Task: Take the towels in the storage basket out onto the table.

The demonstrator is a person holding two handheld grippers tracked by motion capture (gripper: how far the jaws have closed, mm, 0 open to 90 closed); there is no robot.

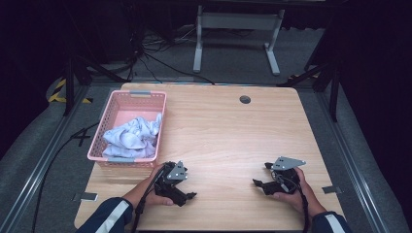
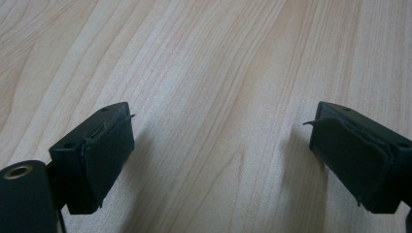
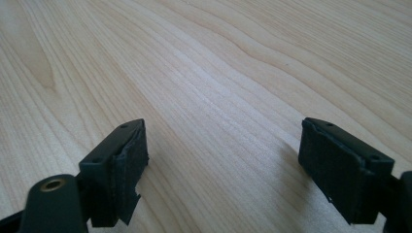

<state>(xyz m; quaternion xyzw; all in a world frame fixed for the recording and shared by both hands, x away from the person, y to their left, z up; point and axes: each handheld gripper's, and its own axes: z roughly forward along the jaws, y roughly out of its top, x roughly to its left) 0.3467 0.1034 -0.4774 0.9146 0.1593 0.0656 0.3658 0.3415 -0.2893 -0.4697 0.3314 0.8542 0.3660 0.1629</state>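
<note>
Closest to the high camera, two forearms in dark sleeves with pale stripes came in from the bottom edge, each hand holding a black two-jaw gripper low over the pale wooden table. Both the left gripper and the right gripper pointed inward, empty, probably parked before any reach. A crumpled white-and-pale-blue cloth lay in the pink plastic lattice basket at the table's far left, near the left gripper but apart from it.

From the left gripper view, the left gripper stood wide open over bare wood grain, holding nothing.

From the right gripper view, the right gripper was likewise spread wide, nothing between its pads.
</note>
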